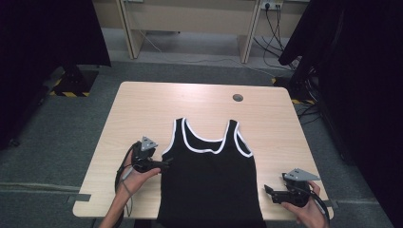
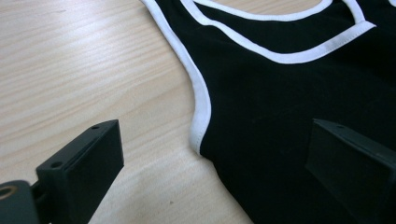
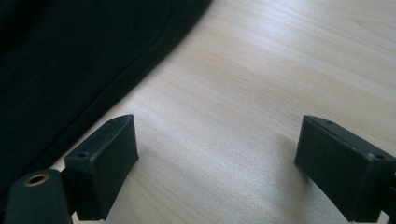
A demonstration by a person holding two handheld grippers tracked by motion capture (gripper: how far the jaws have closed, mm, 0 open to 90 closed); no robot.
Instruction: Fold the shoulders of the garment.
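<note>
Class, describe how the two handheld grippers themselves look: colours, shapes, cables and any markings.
The left gripper and right gripper are black, each topped by a grey three-cornered plate. Each has two blocky black jaws with small screw holes. A dark cable loops from the left one. The forearms show no sleeves. No markings are legible.

Light wood table (image 1: 142,109); black tank top (image 1: 209,180) flat on it.

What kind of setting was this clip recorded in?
Probably a lab or office recording bay: a plain wooden table with a cable hole, black curtains on both sides, grey carpet, and wall sockets with trailing cables behind. A black tank top lies on the table.
</note>
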